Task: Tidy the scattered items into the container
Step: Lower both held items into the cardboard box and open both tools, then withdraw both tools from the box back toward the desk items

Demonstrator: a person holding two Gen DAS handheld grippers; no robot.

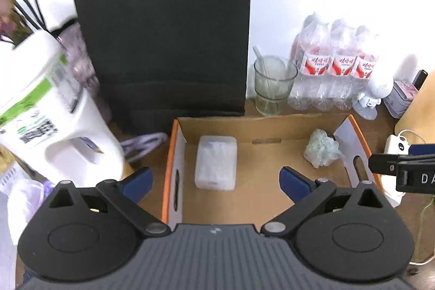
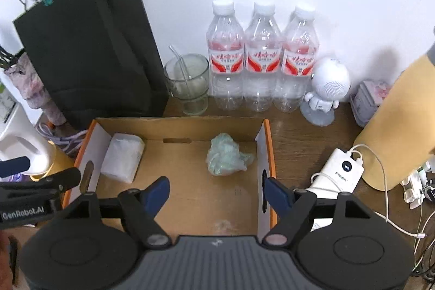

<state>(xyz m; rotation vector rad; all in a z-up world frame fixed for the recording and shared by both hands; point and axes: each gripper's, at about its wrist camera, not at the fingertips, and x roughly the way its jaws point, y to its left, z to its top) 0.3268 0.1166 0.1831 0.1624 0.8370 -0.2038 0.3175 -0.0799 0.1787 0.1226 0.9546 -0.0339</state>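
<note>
An open cardboard box (image 1: 272, 124) (image 2: 176, 124) with orange rims lies on the wooden table. Inside it at the left lies a white translucent packet (image 1: 216, 162) (image 2: 122, 156). At the right of the box floor sits a crumpled pale green plastic bundle (image 1: 320, 148) (image 2: 227, 158). My left gripper (image 1: 214, 180) hangs above the near part of the box, its blue fingers wide apart with nothing between them. My right gripper (image 2: 217, 193) is also above the box's near edge, open and empty. Each gripper shows at the edge of the other's view.
A black paper bag (image 1: 163, 45) (image 2: 92, 50) stands behind the box. A glass with a straw (image 1: 273, 84) (image 2: 189, 83), three water bottles (image 2: 261, 59), a white robot figure (image 2: 325, 91), a white power bank (image 2: 338, 170) with cable and a white jug (image 1: 54, 110) surround it.
</note>
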